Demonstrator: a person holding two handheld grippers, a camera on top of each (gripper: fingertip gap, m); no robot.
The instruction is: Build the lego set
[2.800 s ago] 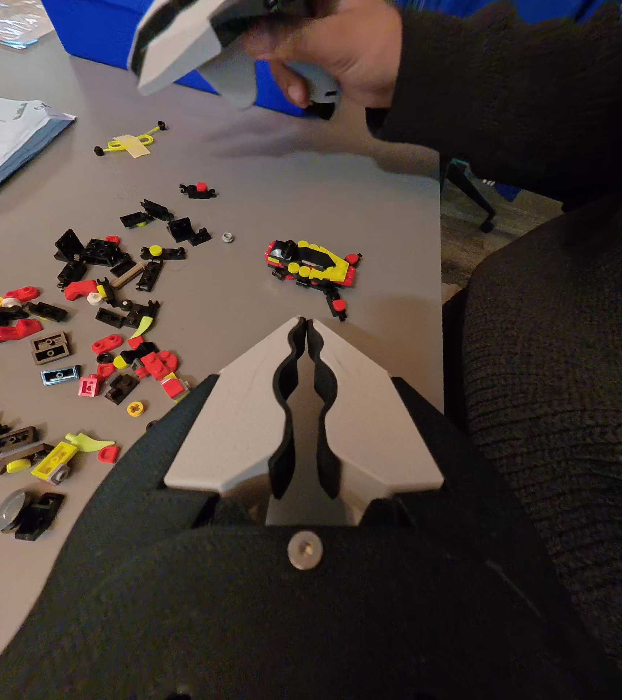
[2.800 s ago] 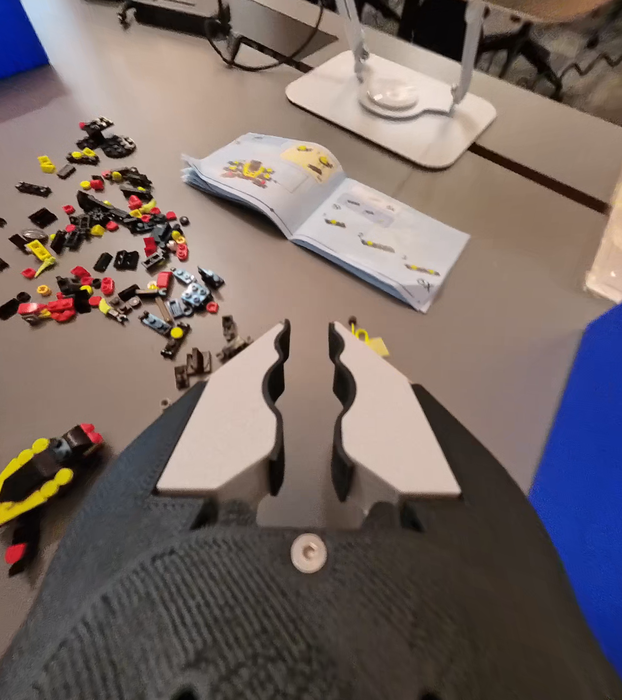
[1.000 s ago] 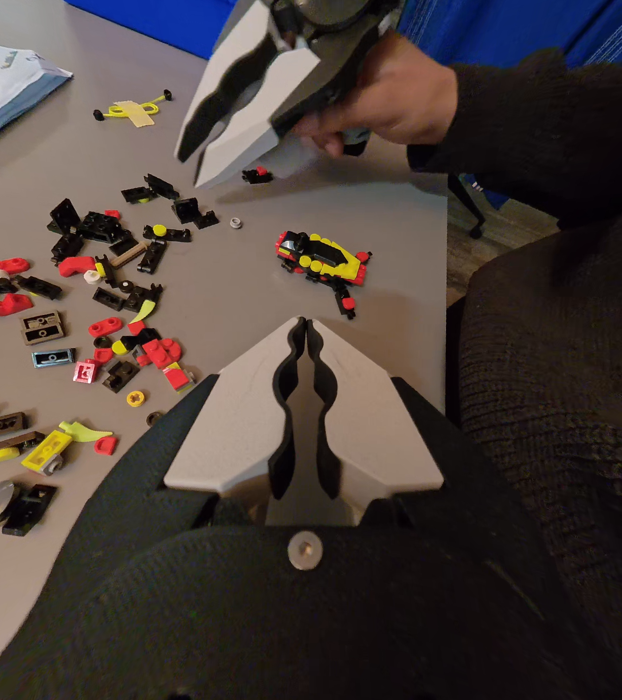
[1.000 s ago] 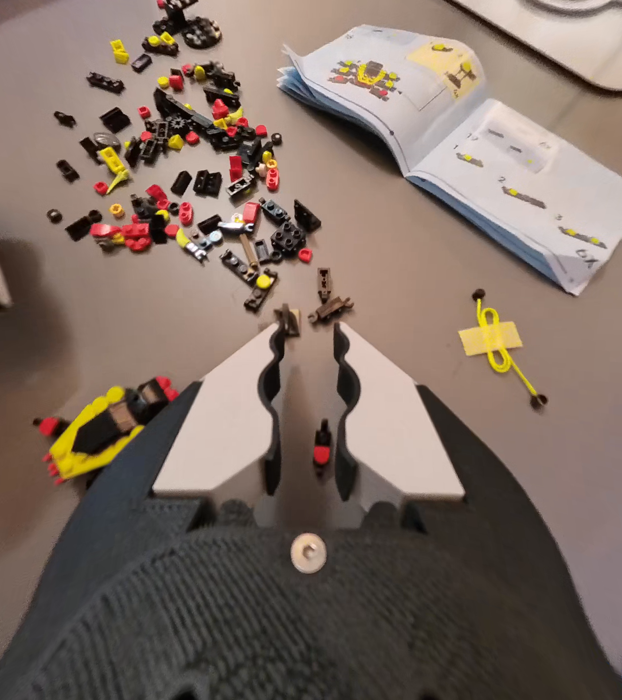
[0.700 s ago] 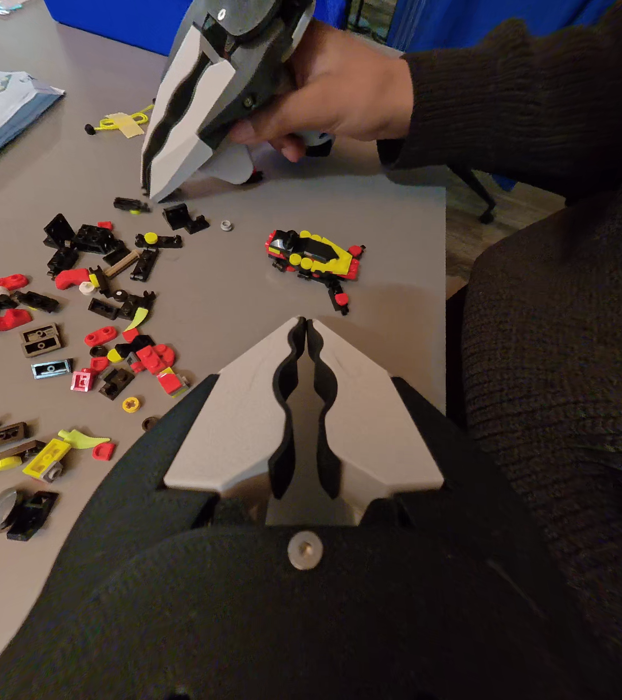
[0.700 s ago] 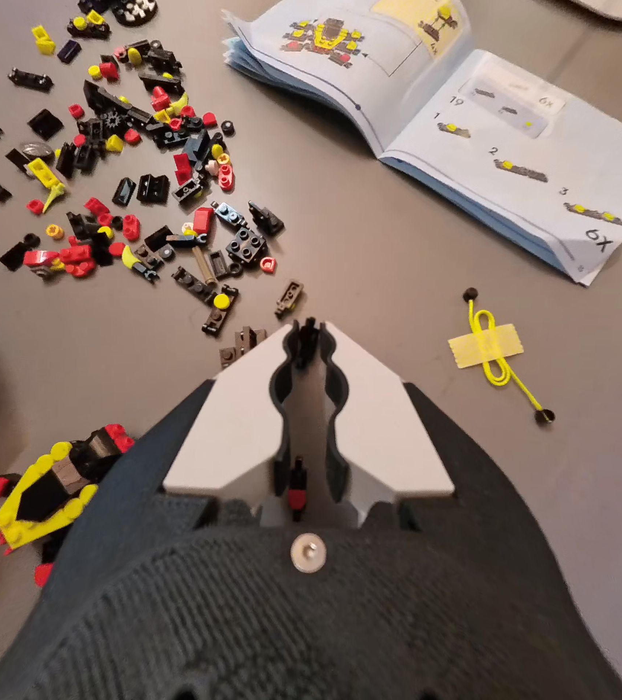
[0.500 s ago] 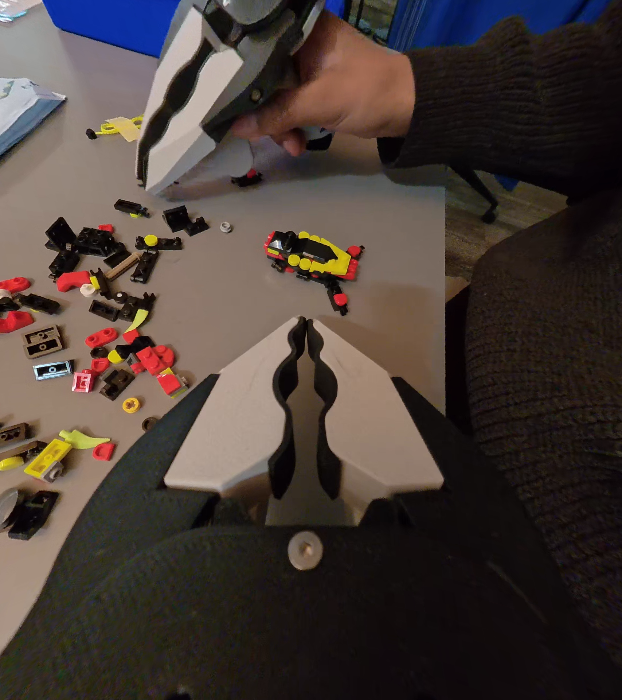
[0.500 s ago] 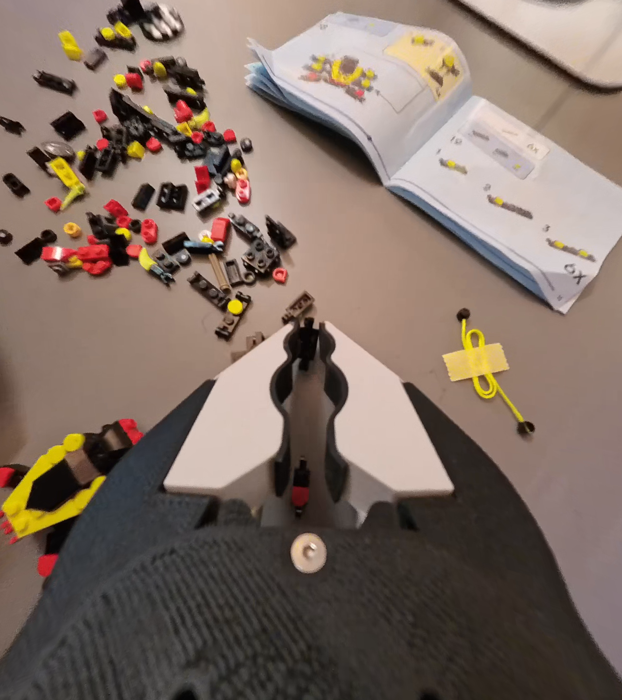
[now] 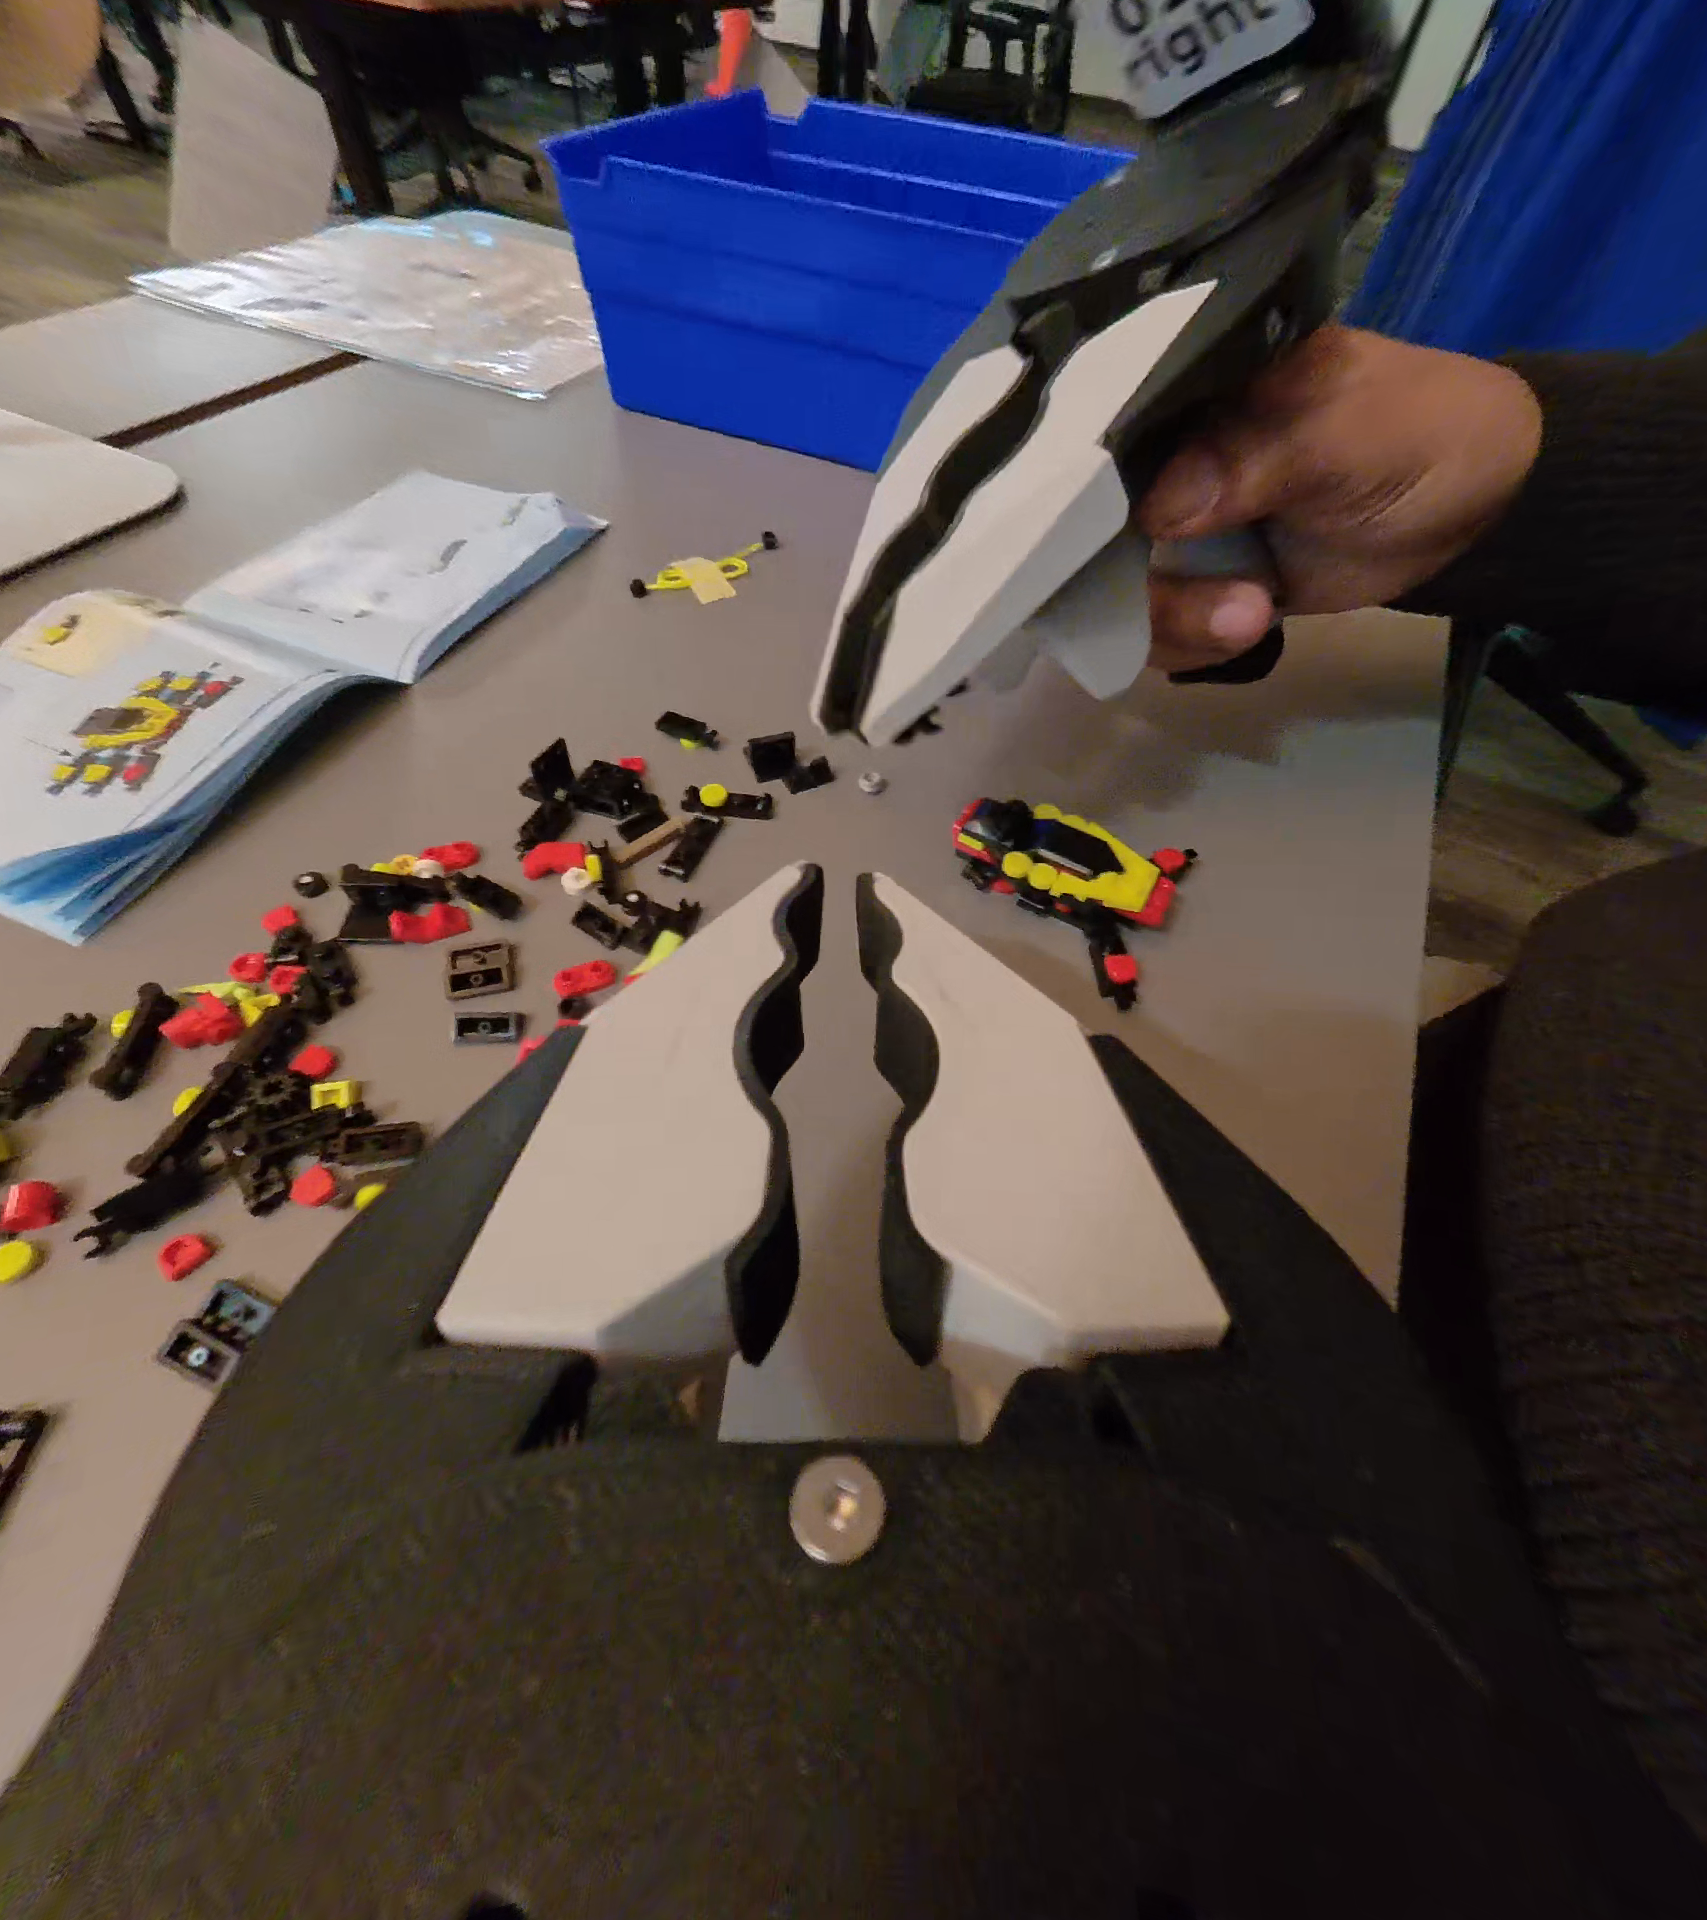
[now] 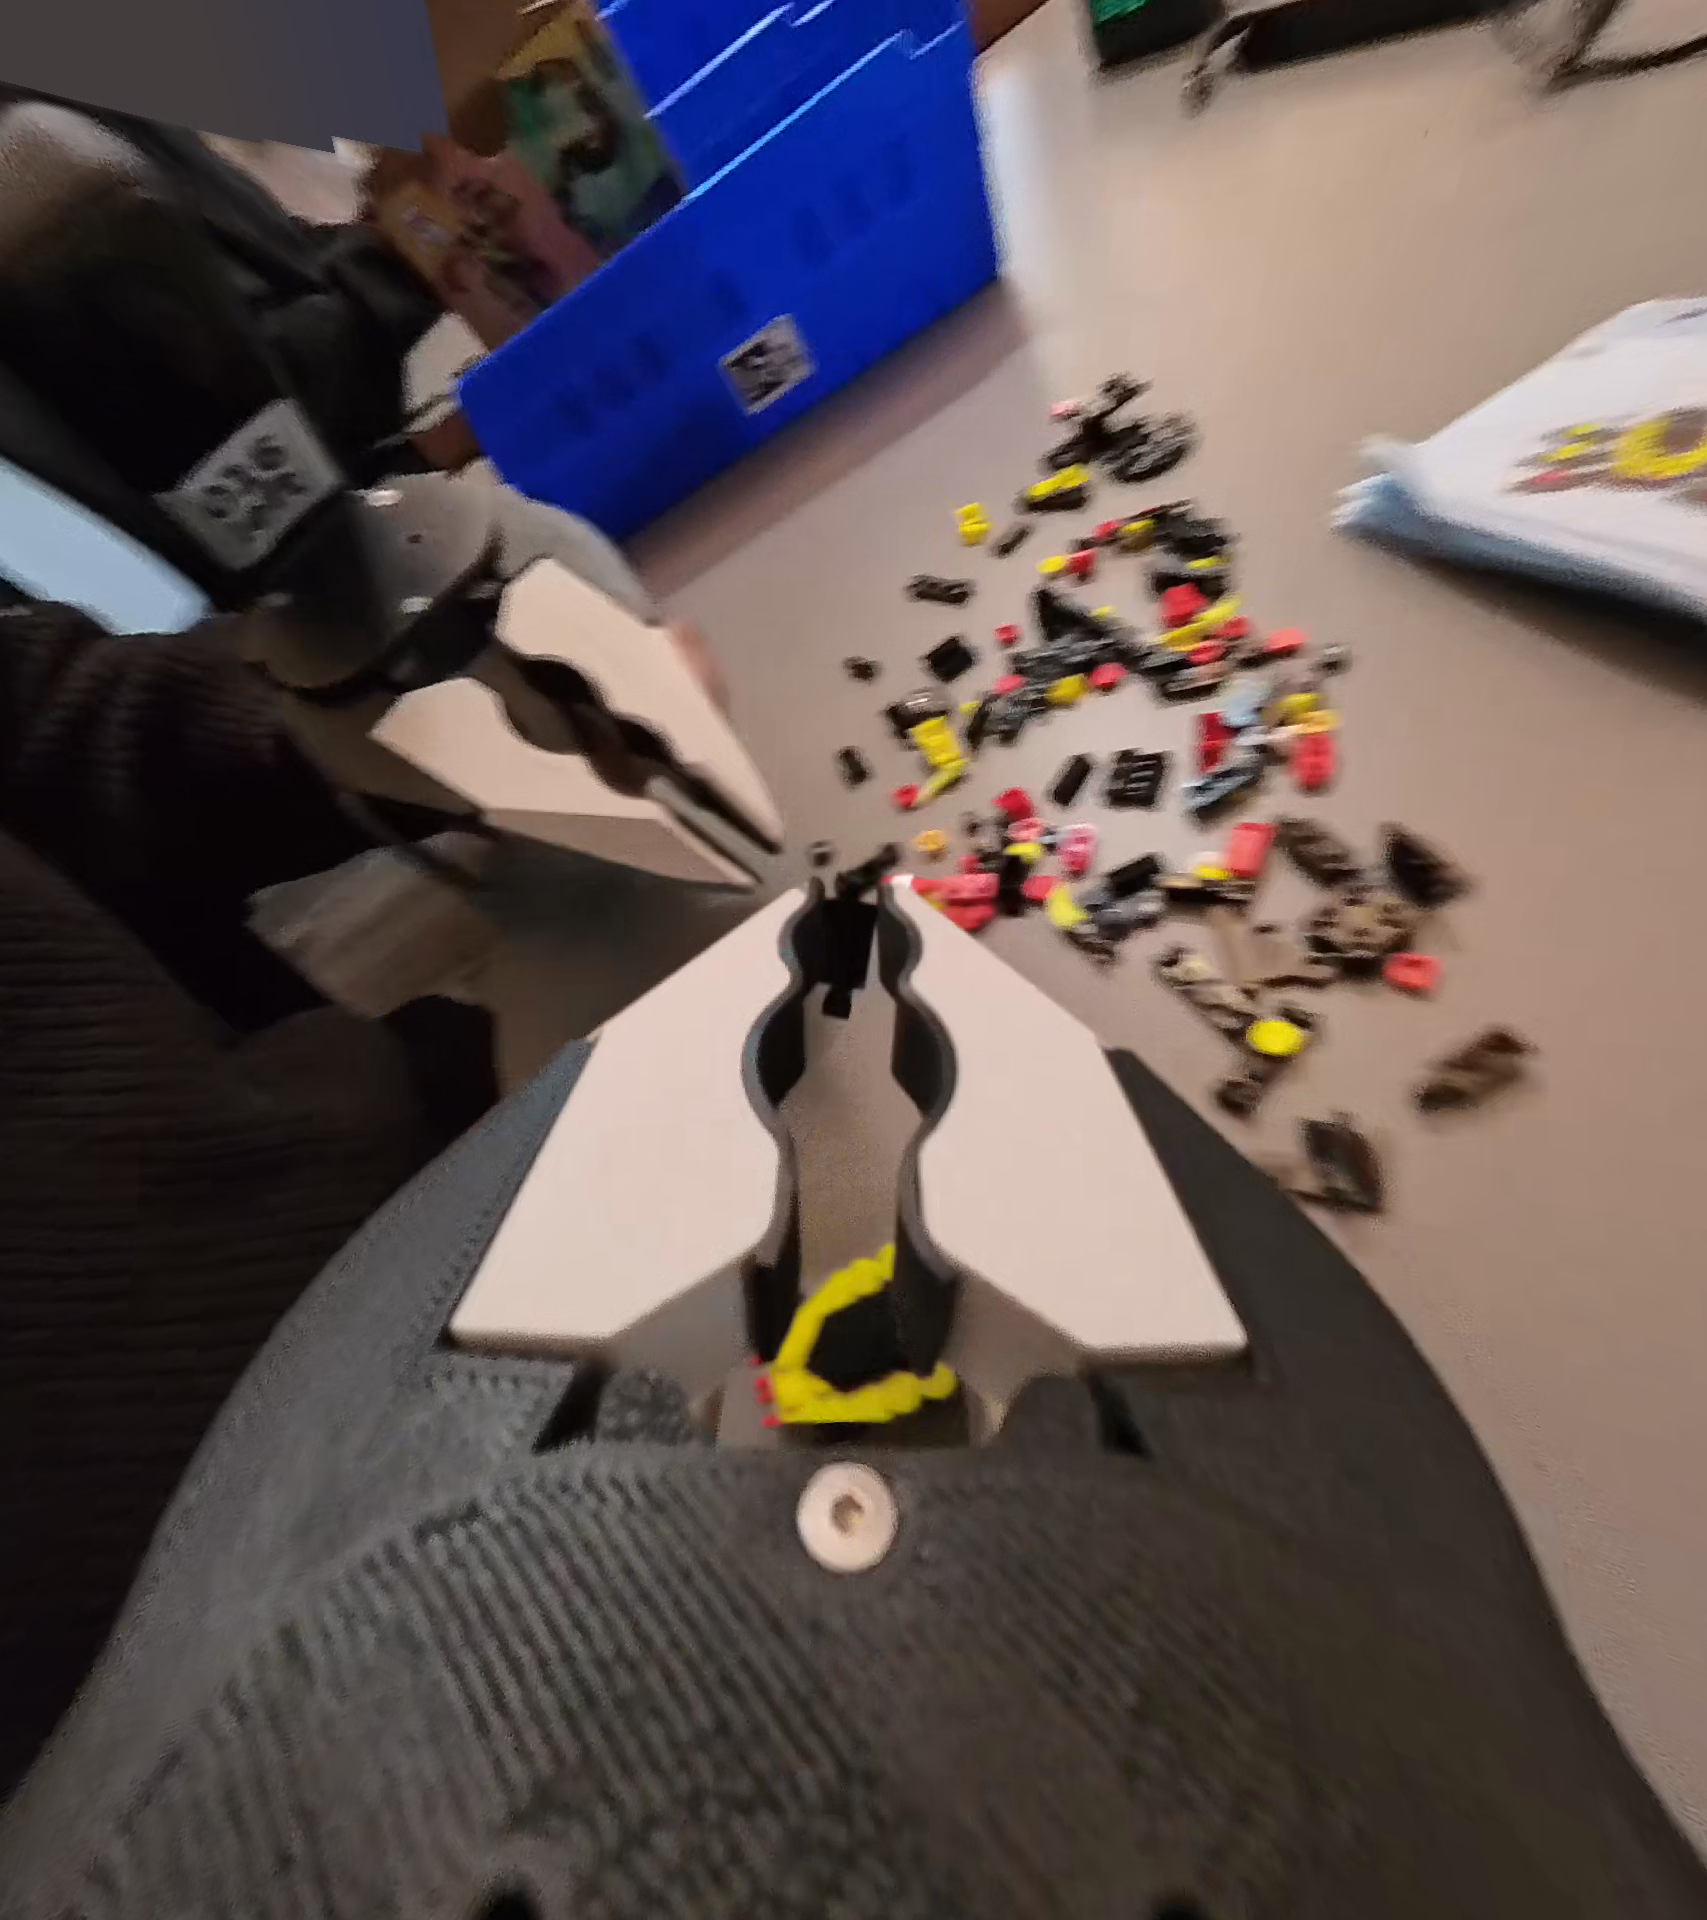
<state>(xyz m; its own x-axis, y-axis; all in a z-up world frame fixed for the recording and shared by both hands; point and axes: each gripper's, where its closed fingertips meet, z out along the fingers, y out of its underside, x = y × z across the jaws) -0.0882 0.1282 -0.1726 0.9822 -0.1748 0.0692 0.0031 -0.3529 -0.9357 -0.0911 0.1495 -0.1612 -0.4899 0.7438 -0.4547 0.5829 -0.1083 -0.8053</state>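
My right tongs (image 10: 844,914) clenched on a small black brick piece (image 10: 844,951), my left tongs (image 9: 838,883) slightly parted and bare above the grey table (image 9: 1244,748), yellow-and-black brick model (image 9: 1072,857) just right of them, loose bricks (image 9: 309,997) to the left.

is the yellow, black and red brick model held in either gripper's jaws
No, the brick model sits alone on the grey table.

Lettered white tag (image 9: 1204,36); square coded sticker (image 10: 764,366)
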